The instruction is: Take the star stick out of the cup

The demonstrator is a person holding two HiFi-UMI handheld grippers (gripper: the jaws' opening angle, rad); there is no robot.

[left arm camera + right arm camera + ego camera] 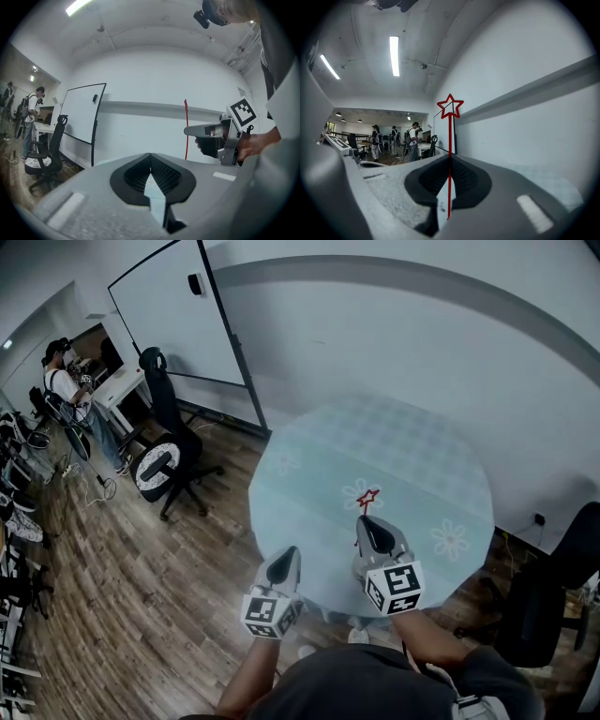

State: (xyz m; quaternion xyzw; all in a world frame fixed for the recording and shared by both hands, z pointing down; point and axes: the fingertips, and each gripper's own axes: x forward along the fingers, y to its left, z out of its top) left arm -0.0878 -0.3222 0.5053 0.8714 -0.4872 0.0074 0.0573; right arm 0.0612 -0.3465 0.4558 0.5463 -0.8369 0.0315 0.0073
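On the left, our left gripper (290, 553) hangs at the near edge of the round table (422, 456). Its jaws are closed tip to tip with nothing between them. It is idle and stands apart from the task's thing, which lies to its right.

Just right of it and a little farther in over the table is our right gripper (367, 521). Its jaws are clamped on the star stick (450, 140). In the right gripper view the stick runs straight up the line where the two jaws meet, so its long axis lies along the jaws and points away from the hand, up and outward. In the left gripper view it shows as a thin red upright line just left of the right gripper's nose. So the right gripper is the nearer one, already holding it, and the left would have to cross rightward to reach it.

The stick is a thin, straight red rod topped by a small open red star outline. The shaft looks rigid and unbent.

We see no cup in any view: the pale flowered cloth under the stick is bare. We judge that the stick is already clear of the cup.
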